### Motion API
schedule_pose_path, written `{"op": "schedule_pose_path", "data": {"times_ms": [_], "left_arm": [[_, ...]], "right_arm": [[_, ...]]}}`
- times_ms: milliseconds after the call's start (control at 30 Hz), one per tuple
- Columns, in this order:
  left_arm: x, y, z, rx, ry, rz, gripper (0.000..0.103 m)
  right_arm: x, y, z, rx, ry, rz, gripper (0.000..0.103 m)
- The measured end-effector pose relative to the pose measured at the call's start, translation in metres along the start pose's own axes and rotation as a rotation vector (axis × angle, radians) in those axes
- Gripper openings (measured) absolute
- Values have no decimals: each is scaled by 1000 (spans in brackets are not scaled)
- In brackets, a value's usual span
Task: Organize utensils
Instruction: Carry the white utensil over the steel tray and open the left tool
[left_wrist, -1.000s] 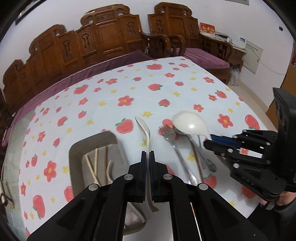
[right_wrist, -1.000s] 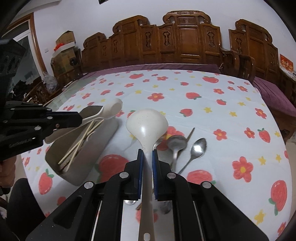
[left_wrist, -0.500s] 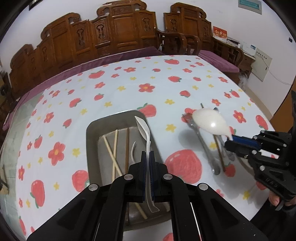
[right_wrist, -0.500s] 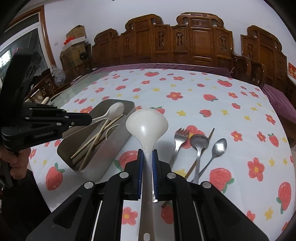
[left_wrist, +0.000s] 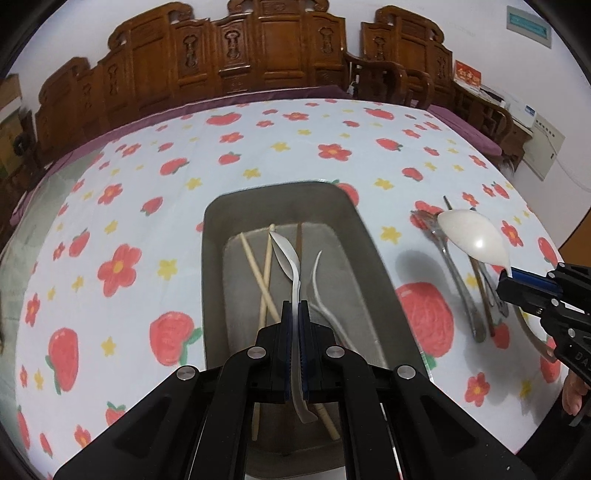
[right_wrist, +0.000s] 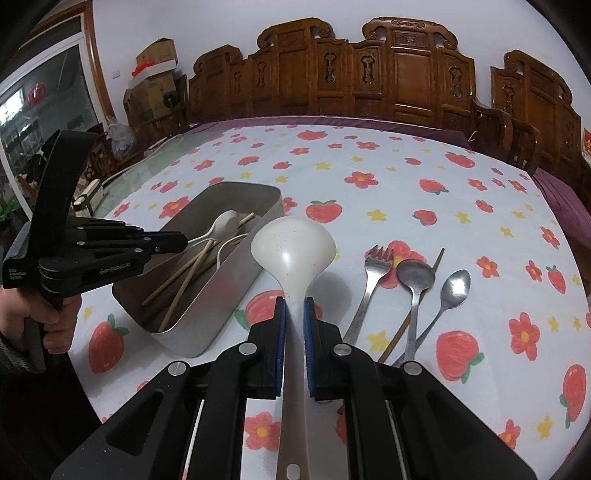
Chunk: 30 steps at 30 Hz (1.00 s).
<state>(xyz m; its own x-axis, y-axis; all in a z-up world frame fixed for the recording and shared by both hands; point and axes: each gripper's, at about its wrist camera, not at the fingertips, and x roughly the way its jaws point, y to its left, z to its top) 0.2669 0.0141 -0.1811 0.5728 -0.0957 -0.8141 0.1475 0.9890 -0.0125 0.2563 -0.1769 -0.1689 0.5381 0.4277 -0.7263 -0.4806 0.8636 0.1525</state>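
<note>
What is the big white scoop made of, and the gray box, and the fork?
The ladle looks like glossy speckled plastic, perhaps melamine: tiny dark flecks, one bright glare spot. The box looks like brushed metal, probably stainless steel: dull gray with a soft sheen. The fork looks like metal too, silvery and slightly shiny.

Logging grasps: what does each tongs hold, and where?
Left tongs: small white plastic spoon, mid-handle. Right tongs: large white speckled ladle, upper handle.

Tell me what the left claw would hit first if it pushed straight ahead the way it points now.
Probably the metal tray: the left claw, shut on the small white spoon, points down into it, over the chopsticks. The spoon's bowl would likely touch the tray floor first, though depth is unclear.
</note>
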Motion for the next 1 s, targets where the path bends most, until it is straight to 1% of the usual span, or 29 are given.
{"op": "schedule_pose_path", "data": {"times_ms": [200,500,533,600,633,733,800,900,967,1000], "left_arm": [[4,4,-1,-1,2,14,3],[8,7,0,-9,-2,13,3],[8,8,0,-8,-1,12,5],[6,9,-1,-12,-6,9,16],[3,10,-1,-17,-16,6,25],[-5,12,-1,-26,-35,-1,26],[-12,15,-1,-31,-52,-1,30],[-25,19,-1,-34,-85,6,38],[-32,24,0,-43,-102,8,46],[-36,26,0,-48,-110,8,48]], "right_arm": [[5,3,-2,-5,14,0,11],[6,3,-2,5,19,-10,11],[6,2,-2,8,18,-11,11],[5,3,-2,10,17,-12,11],[5,5,-1,9,16,-11,11],[2,10,3,5,9,-7,11],[0,14,7,-3,6,-2,11],[-2,20,14,-9,-1,1,11],[-2,25,18,-8,-3,8,11],[-2,27,20,-6,-4,13,11]]}}
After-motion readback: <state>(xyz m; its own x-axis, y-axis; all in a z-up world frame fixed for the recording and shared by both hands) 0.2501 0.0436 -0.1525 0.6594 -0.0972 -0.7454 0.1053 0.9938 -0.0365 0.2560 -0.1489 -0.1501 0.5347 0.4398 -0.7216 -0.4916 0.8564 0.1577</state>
